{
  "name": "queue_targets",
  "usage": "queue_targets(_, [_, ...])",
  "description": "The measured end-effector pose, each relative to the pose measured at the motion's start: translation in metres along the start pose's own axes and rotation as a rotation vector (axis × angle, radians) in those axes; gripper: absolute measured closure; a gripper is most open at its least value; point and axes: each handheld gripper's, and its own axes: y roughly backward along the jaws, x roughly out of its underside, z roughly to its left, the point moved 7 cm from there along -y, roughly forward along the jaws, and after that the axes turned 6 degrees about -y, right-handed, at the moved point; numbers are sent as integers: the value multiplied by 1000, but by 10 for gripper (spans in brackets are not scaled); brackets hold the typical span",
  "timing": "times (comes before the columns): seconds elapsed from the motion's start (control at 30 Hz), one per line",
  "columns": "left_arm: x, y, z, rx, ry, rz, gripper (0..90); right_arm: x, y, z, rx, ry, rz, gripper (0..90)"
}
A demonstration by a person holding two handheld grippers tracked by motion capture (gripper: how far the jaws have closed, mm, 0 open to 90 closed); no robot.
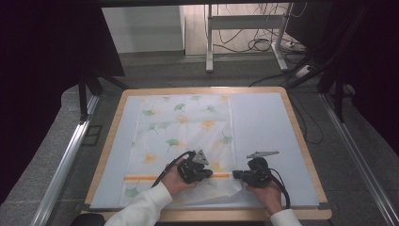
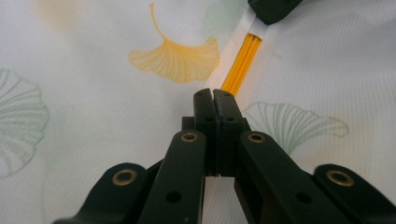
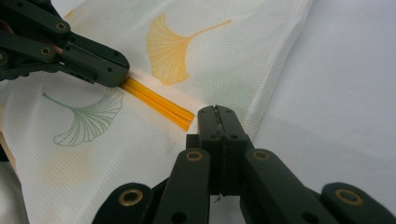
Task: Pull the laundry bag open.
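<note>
White ginkgo-print cloth (image 1: 181,136) with orange stripe, flat on table, near edge rumpled.

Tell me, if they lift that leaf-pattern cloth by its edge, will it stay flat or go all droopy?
Probably droopy. The cloth looks thin and see-through, and its near edge already bunches where the left gripper and right gripper meet it, so it should sag and fold. It looks light too, likely sliding easily on the smooth mat.

Open blue mat (image 1: 263,127) lies right of the cloth (image 1: 183,127); the two claws crowd its near edge.
</note>
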Motion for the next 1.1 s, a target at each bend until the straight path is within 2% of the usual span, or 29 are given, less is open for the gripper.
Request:
queue_targets(0.6, [17,14,7,-15,36,-2,900,0,0,0,0,4,-1,893])
queue_targets(1.1, [28,24,11,-32,47,13,900,0,0,0,2,6,1,893])
